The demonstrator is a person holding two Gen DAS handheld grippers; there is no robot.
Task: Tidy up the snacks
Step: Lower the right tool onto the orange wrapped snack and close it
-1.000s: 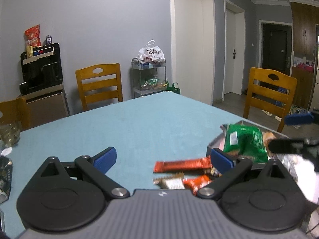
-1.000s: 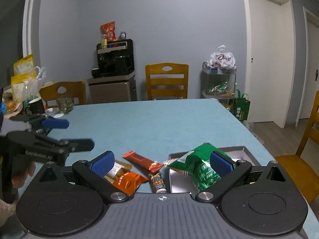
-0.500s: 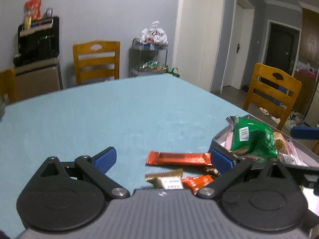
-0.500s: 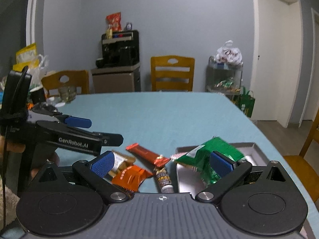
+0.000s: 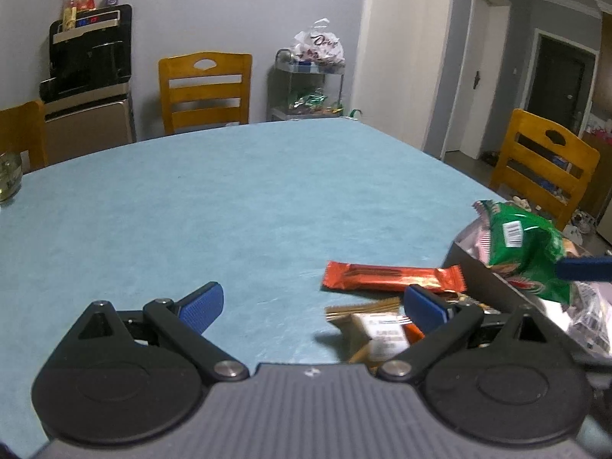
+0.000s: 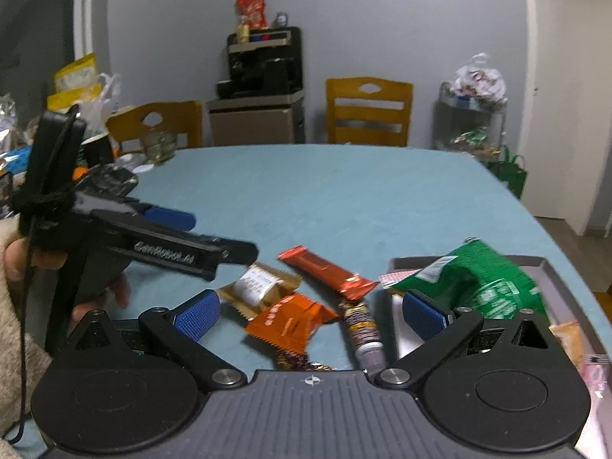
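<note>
Several snacks lie on the blue table: a long red bar (image 5: 394, 276) (image 6: 327, 269), a gold packet (image 6: 260, 287) (image 5: 376, 325), an orange packet (image 6: 292, 321) and a small tube (image 6: 363, 331). A green bag (image 6: 474, 283) (image 5: 524, 246) leans out of a grey box (image 6: 535, 264) (image 5: 482, 273) at the right. My left gripper (image 5: 311, 304) is open and empty, its fingers low over the table left of the gold packet; it also shows in the right wrist view (image 6: 214, 237). My right gripper (image 6: 310, 313) is open and empty above the orange packet.
Wooden chairs (image 5: 206, 91) (image 5: 543, 160) stand around the table. A glass (image 5: 7, 176) and several bags and cups (image 6: 95, 114) crowd the table's far left. A black machine (image 6: 264, 63) and a snack cart (image 5: 310, 84) stand by the wall.
Both grippers have dropped lower and moved forward toward the snack pile. The left gripper has come in beside the gold packet. Both jaws have stayed open.
</note>
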